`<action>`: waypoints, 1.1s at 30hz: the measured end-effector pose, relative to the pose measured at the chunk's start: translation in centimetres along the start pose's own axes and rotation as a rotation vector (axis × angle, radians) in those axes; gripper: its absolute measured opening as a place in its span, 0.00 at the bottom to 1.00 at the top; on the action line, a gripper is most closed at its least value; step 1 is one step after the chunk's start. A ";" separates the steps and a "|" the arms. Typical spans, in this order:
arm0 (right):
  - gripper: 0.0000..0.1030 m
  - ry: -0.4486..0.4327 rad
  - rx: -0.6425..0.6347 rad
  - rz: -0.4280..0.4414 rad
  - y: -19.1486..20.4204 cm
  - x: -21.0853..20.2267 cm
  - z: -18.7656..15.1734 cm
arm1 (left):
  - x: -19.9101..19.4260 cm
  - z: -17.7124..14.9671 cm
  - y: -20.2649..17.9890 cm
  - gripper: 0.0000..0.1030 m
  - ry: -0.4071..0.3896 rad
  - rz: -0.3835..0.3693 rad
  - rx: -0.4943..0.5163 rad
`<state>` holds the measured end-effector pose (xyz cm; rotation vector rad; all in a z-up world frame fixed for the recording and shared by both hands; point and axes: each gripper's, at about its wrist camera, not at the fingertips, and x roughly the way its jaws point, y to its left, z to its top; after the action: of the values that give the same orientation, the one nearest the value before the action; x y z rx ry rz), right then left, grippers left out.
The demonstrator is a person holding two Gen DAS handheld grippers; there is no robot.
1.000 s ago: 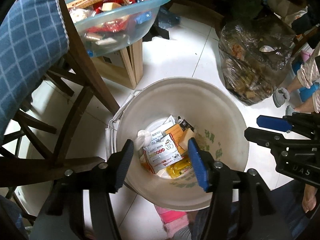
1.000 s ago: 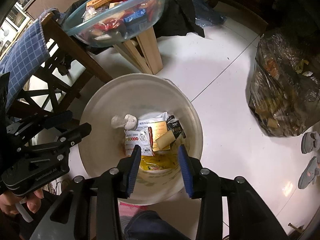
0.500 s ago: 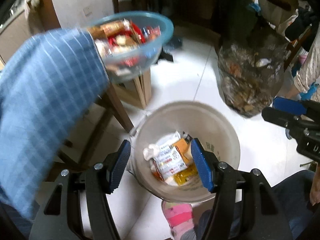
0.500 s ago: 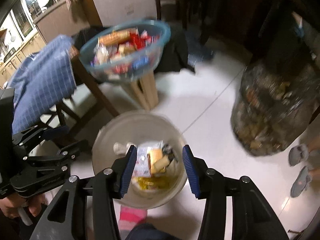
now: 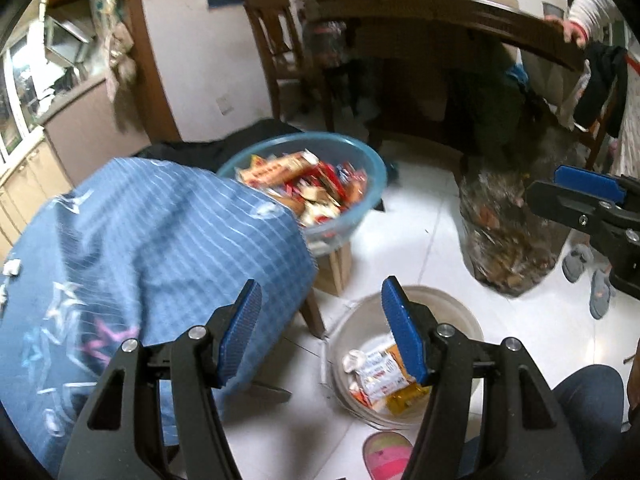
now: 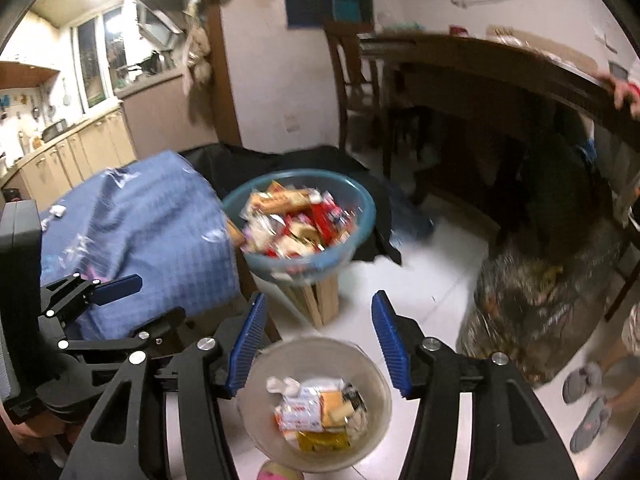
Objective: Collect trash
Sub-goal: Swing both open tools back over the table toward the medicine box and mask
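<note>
The cloth (image 5: 168, 240) is blue with a thin white grid. The basin (image 6: 356, 208) is clear blue, the bucket (image 6: 372, 380) is beige, and the floor (image 5: 416, 232) is white.

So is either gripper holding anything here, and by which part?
Nothing is held. The left gripper and right gripper both stand open and empty above the bucket.

Your view is smeared by motion: the wrappers in the blue basin (image 6: 301, 227) run together, so you cannot read any label. The clear trash bag (image 5: 505, 229) on the floor is a blur of brown scraps. Your left gripper's right finger (image 5: 404, 340) covers part of the beige bucket (image 5: 460, 316) and the packets inside. A hand (image 6: 626, 95) on the table edge is cut off by the frame.
</note>
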<state>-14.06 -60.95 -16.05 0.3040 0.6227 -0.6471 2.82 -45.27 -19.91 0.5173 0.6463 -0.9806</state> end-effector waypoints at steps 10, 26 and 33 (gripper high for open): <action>0.63 -0.099 -0.104 0.115 7.2 -3.3 3.5 | -5.2 0.3 5.4 0.58 -0.080 0.107 -0.060; 0.70 -0.116 -0.345 0.435 26.6 -2.4 8.7 | -12.6 -2.9 22.3 0.58 -0.086 0.311 -0.237; 0.74 -0.062 -0.439 0.549 36.7 1.6 10.7 | -14.6 -6.2 34.8 0.65 -0.017 0.414 -0.328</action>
<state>15.20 -38.47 -6.02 0.0348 0.5719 0.0141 25.94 -16.36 -10.13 0.3324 0.6376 -0.4757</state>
